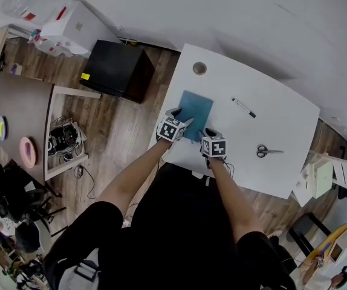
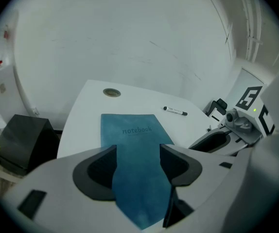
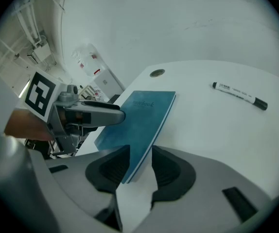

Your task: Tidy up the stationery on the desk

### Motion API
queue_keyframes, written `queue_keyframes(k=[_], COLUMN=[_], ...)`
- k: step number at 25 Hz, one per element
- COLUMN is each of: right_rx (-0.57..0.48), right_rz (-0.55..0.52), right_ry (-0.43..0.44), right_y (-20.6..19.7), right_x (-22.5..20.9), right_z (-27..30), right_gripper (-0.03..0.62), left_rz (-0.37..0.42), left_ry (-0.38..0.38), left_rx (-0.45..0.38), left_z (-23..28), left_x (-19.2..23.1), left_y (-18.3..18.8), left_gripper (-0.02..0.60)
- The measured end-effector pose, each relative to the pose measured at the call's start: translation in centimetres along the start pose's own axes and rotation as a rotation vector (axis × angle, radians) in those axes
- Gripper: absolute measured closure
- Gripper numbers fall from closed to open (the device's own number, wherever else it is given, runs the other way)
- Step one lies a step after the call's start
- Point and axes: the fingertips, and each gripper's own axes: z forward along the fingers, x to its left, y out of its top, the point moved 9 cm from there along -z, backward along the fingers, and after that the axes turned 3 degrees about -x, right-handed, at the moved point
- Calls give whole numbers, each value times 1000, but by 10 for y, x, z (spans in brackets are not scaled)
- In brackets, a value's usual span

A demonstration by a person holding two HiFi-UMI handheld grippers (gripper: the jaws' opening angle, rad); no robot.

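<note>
A teal notebook (image 1: 197, 109) lies on the white desk (image 1: 282, 125), its near end raised off the top. My left gripper (image 1: 182, 123) is at the notebook's near left corner. In the left gripper view its jaws stand open (image 2: 137, 152) with the notebook's cover (image 2: 130, 140) running between them. My right gripper (image 1: 209, 134) is at the near right corner, rolled onto its side. Its jaws (image 3: 140, 154) are shut on the notebook's edge (image 3: 139, 125). A black-capped marker (image 1: 243, 107) and scissors (image 1: 269, 151) lie further right on the desk.
A round cable hole (image 1: 199, 68) sits at the desk's far left corner. A black cabinet (image 1: 118, 70) stands on the floor to the left, and beyond it a wooden table (image 1: 22, 110). White boxes (image 1: 322, 177) stand off the desk's right end.
</note>
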Motion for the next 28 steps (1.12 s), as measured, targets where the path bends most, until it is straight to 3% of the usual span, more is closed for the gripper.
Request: queue_keyframes(k=[7,11,14,17,26,28], right_rx=[-75,-106,-125,-141,-86,-75], right_rz=[-99,-128,-124,-141,-440,-489], right_ry=[-42,-95,-131,-140,-110,-92], right_y=[-3,-5,0,16,73,79], right_x=[-65,-114,-152,-177,-196,-196], right_z=[-63,-96,-108,-108,-72,-65], right_gripper=[447,447,447,447,447,447], left_rz=[-59,-99,-130,-160,-162,-160], left_ry=[-29,63,135,158,179,172], left_rx=[-13,-18,-40,-34,-92,-110], left_z=[-16,-16,-9,-7,-16,-19], left_x=[-36,-52,-56,-57,-95,-105], left_y=[-29,-54,-53,-49,-42,-43], left_gripper=[316,316,316,316,318,361])
